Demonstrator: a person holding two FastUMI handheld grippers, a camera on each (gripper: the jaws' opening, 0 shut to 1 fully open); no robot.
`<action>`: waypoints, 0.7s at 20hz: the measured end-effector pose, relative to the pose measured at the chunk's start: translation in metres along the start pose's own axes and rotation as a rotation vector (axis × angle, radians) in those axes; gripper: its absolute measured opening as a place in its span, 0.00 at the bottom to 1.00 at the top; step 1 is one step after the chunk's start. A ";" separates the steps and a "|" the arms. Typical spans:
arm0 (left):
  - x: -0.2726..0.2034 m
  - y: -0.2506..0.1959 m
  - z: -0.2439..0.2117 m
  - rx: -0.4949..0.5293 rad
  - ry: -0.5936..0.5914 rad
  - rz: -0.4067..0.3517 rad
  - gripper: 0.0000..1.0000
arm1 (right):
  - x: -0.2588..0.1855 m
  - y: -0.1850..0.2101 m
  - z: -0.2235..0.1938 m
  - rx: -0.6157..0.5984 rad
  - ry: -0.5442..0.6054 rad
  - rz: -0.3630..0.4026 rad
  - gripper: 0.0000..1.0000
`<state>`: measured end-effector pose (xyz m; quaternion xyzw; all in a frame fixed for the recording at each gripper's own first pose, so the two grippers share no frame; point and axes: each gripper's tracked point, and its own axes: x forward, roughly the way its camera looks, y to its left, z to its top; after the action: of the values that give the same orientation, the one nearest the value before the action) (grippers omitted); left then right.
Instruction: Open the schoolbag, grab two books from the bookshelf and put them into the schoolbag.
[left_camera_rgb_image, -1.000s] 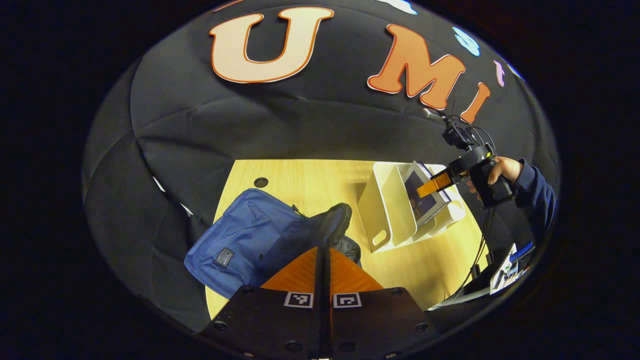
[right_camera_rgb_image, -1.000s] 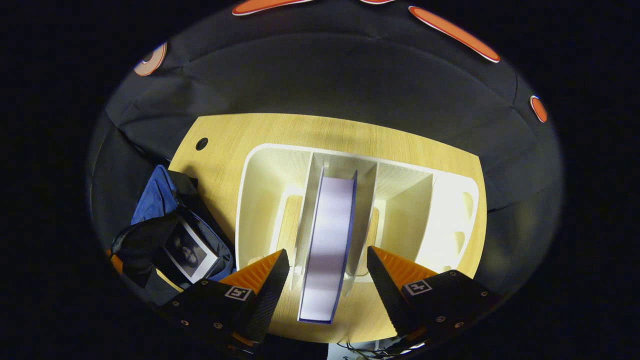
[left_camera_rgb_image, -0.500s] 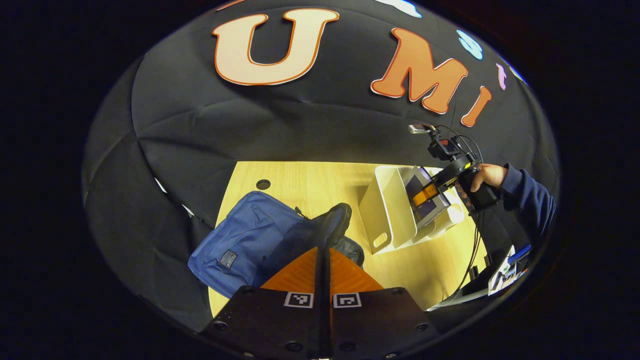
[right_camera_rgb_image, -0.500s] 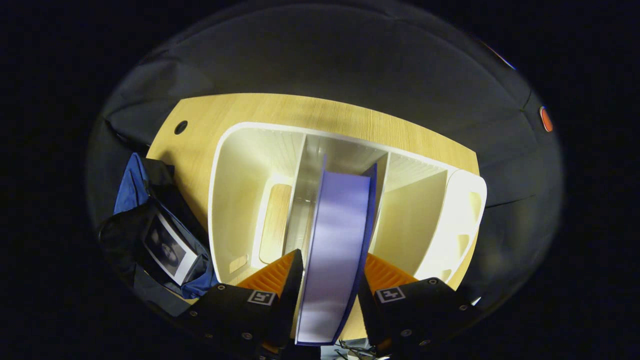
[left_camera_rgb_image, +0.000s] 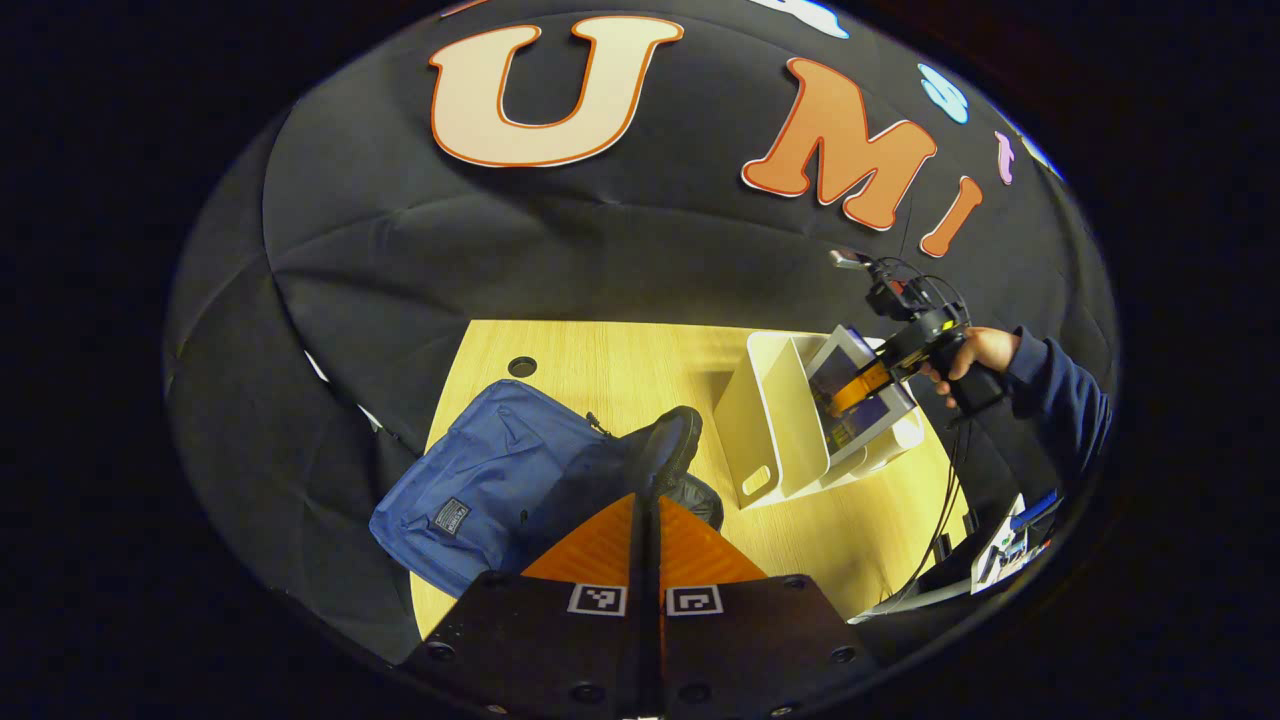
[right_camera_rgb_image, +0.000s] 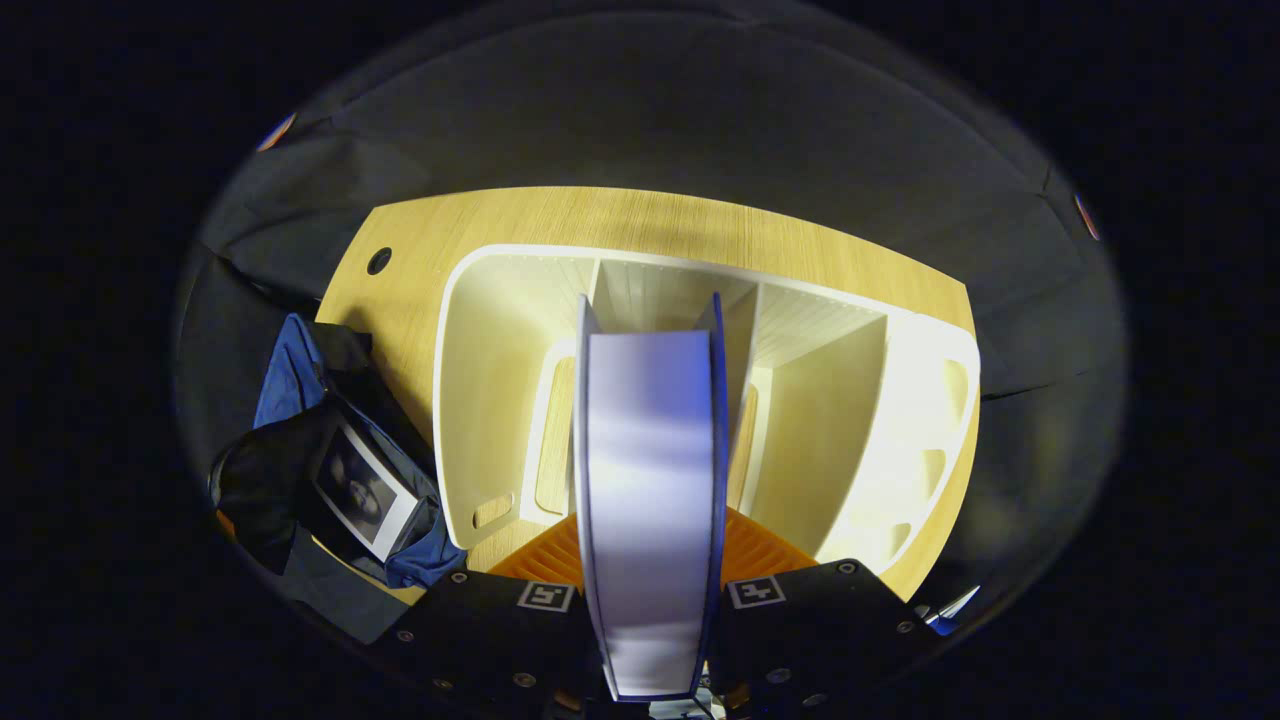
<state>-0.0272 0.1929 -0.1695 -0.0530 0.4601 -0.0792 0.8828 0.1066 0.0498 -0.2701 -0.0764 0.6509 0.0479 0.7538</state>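
Left gripper view: a wooden table (left_camera_rgb_image: 620, 350) stands before the black cloth wall. The blue schoolbag (left_camera_rgb_image: 480, 480) lies at its left, the white bookshelf (left_camera_rgb_image: 775, 425) at its right. The left gripper (left_camera_rgb_image: 647, 500), fingers pressed together on the bag's dark opening edge, sits near. Farther right, a hand (left_camera_rgb_image: 975, 352) holds the right gripper (left_camera_rgb_image: 860, 385) against a book (left_camera_rgb_image: 865, 400) in the shelf.

Right gripper view: the right gripper (right_camera_rgb_image: 650, 560) is clamped on the book (right_camera_rgb_image: 650, 480), upright above the middle compartment of the bookshelf (right_camera_rgb_image: 480, 400). The schoolbag (right_camera_rgb_image: 300, 370), left, holds another book (right_camera_rgb_image: 365, 490).
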 end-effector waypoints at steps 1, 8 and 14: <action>0.000 -0.001 -0.001 -0.001 0.003 -0.001 0.00 | -0.010 -0.002 -0.003 0.007 -0.010 0.011 0.41; 0.003 -0.005 -0.004 -0.010 0.009 -0.023 0.00 | -0.095 -0.012 -0.028 0.030 -0.135 0.105 0.41; 0.002 -0.004 -0.007 -0.026 0.004 -0.029 0.00 | -0.158 -0.006 -0.052 0.040 -0.240 0.166 0.40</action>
<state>-0.0324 0.1885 -0.1740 -0.0709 0.4620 -0.0863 0.8798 0.0334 0.0391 -0.1213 -0.0010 0.5610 0.1057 0.8210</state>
